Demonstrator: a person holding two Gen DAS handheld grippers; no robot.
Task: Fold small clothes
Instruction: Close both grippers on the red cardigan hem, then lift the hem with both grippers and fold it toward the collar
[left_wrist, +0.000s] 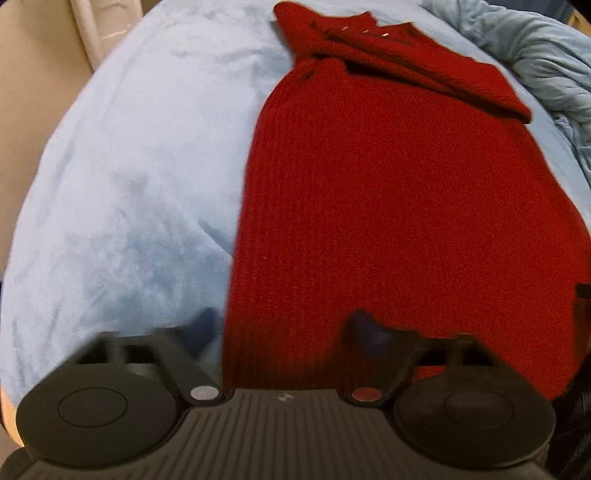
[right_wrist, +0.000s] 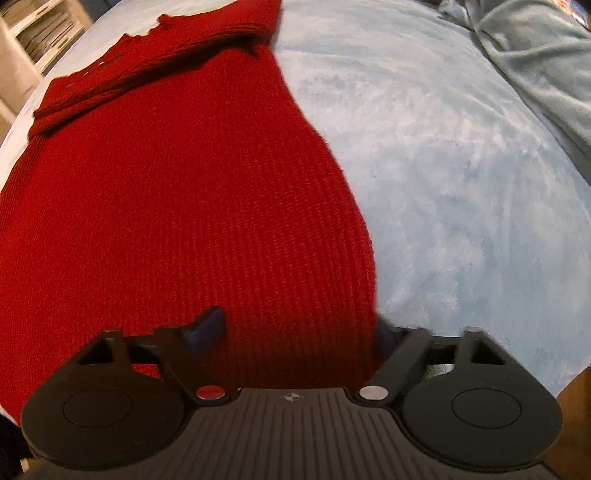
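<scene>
- Across the middle of both frames, a red knit sweater lies spread on a pale blue fleece blanket, hem end toward the cameras.
- Up at the far end, top centre to upper right of the left wrist view, the sweater is folded over on itself in a thick diagonal band (a few small pale dots show near the top edge there).
- Left tongs sit at the bottom of their frame, fingers spread wide apart; the left-hand finger lies over the blanket just beside the sweater's edge, the other finger lies over the knit.
- Whether those fingers actually touch the fabric, I cannot tell: the tips are blurred.
- Right wrist view now: the sweater fills the left and centre, the blanket fills the right.
- Right tongs are also spread apart, and a strip of the sweater's near edge runs down between the two fingers; the left-hand blue pad is over the knit, the right-hand one is at the sweater's side edge.
- Rumpled grey-blue bedding is bunched at the upper right of both frames.
- White shelving shows at the upper left of the right wrist view.
</scene>
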